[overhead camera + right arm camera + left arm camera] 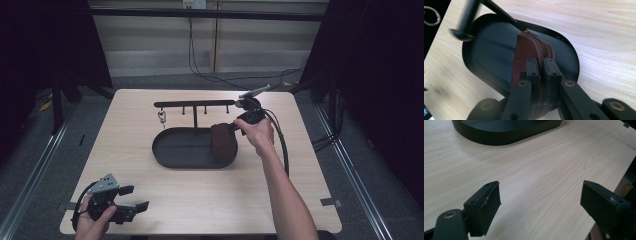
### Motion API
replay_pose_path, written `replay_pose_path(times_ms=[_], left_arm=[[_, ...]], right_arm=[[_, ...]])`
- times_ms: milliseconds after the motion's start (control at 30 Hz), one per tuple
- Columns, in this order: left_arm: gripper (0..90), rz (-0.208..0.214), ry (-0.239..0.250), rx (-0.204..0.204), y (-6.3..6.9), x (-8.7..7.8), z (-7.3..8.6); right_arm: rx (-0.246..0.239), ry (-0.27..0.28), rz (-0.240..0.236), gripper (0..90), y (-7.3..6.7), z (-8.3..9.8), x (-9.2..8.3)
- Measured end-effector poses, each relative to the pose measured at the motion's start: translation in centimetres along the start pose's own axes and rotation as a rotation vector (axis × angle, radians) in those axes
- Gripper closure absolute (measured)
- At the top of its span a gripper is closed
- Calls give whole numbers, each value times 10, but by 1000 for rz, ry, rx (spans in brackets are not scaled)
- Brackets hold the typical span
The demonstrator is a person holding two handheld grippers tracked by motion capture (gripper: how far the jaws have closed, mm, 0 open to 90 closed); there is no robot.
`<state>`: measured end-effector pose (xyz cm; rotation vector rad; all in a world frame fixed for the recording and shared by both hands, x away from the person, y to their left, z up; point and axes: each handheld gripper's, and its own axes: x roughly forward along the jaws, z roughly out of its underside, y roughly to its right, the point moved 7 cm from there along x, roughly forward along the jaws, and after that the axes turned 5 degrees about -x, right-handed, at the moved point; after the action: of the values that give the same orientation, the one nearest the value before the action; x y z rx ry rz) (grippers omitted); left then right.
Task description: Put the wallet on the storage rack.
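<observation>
Nearest the camera, the left gripper (131, 201) rests at the table's (210, 200) front left corner, well short of the black oval tray (180, 150), its jaws spread wide with only bare wood between them. Beyond it, the right gripper (541, 72) is clamped tight on a brown zip pouch (529, 52), which hangs over the tray's right end. Behind the tray stands a black hook rack (195, 104).

Your way in: bare table (210, 195) in front of the tray (170, 159). Hook rack (194, 104) bars the tray's far side.
</observation>
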<state>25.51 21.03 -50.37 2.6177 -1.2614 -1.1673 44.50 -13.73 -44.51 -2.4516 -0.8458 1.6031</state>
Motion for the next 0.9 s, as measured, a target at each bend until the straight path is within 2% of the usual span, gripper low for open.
replay_pose_path(times_ms=[400, 467, 667, 900], left_arm=[[162, -12, -7, -5, -1, 1, 1], [162, -10, -7, -2, -1, 1, 1], [162, -10, -7, -2, -1, 1, 0], [162, -12, -8, -3, -2, 1, 1]], right_arm=[[33, -13, -39, 844, 9, 12, 24], [31, 0, -50, 843, 10, 13, 27], [36, 9, -44, 831, 12, 14, 35], [14, 19, -19, 806, 16, 18, 46]])
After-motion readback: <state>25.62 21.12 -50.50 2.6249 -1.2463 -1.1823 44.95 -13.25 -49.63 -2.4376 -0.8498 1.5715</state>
